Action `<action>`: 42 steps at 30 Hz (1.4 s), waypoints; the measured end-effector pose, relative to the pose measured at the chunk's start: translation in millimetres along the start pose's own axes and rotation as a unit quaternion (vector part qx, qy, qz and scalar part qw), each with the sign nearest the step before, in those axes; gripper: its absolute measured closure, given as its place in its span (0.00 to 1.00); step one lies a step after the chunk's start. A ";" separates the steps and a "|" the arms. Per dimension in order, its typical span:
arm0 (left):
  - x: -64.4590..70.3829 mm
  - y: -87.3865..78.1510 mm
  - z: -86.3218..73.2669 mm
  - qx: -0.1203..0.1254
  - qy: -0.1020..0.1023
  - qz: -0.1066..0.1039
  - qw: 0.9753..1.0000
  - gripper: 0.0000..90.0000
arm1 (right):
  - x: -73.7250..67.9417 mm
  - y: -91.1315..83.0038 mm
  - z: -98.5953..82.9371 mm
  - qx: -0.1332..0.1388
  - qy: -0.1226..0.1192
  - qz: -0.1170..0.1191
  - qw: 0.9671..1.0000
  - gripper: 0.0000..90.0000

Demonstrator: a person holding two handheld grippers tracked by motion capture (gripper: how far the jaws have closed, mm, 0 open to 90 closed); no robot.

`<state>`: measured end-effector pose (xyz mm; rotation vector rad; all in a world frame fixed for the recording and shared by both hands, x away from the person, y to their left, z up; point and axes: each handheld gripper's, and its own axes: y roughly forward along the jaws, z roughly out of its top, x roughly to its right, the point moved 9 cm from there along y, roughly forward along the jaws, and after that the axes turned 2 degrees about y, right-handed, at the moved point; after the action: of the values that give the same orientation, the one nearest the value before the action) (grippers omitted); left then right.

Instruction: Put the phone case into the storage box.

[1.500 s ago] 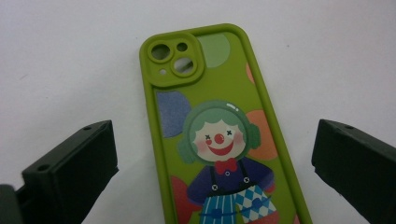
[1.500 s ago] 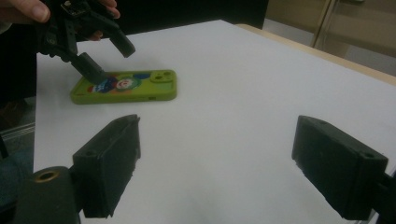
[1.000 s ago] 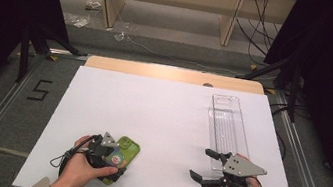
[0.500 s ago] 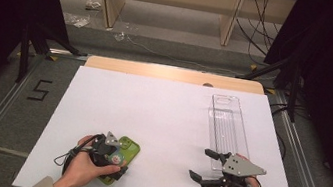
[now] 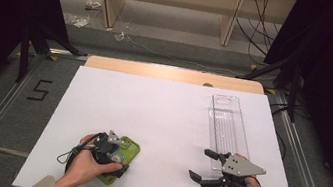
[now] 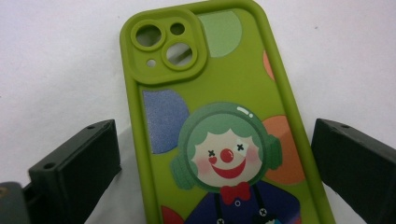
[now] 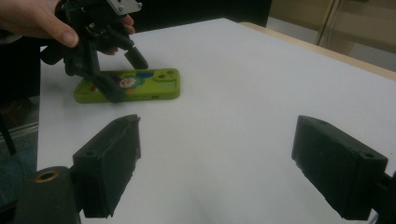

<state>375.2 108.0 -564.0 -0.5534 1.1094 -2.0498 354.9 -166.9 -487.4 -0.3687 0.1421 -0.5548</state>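
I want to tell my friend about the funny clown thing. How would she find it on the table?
Start at the big white table and look at its near left corner. There, between the open jaws of the left hand-held gripper, lies a phone case flat on the sheet. It is bright green with a smiling clown, unlike the clear plastic tray on the right.

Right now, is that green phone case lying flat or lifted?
Flat, it seems: the phone case lies printed side up on the white table, between the open left gripper's fingers.
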 end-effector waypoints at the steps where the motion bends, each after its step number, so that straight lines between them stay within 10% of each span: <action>1: 0.1 0.4 0.1 0.000 0.000 -0.001 1.000 0.02 | -0.1 0.1 0.1 0.000 0.000 0.000 1.000 0.18; 42: 2.7 -0.4 2.3 -0.008 -0.002 0.005 1.000 0.10 | -0.7 1.0 -1.3 -0.003 0.000 0.004 1.000 0.18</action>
<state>374.8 104.9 -562.3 -0.5584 1.1260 -2.0312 354.4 -166.2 -489.0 -0.3731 0.1454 -0.5469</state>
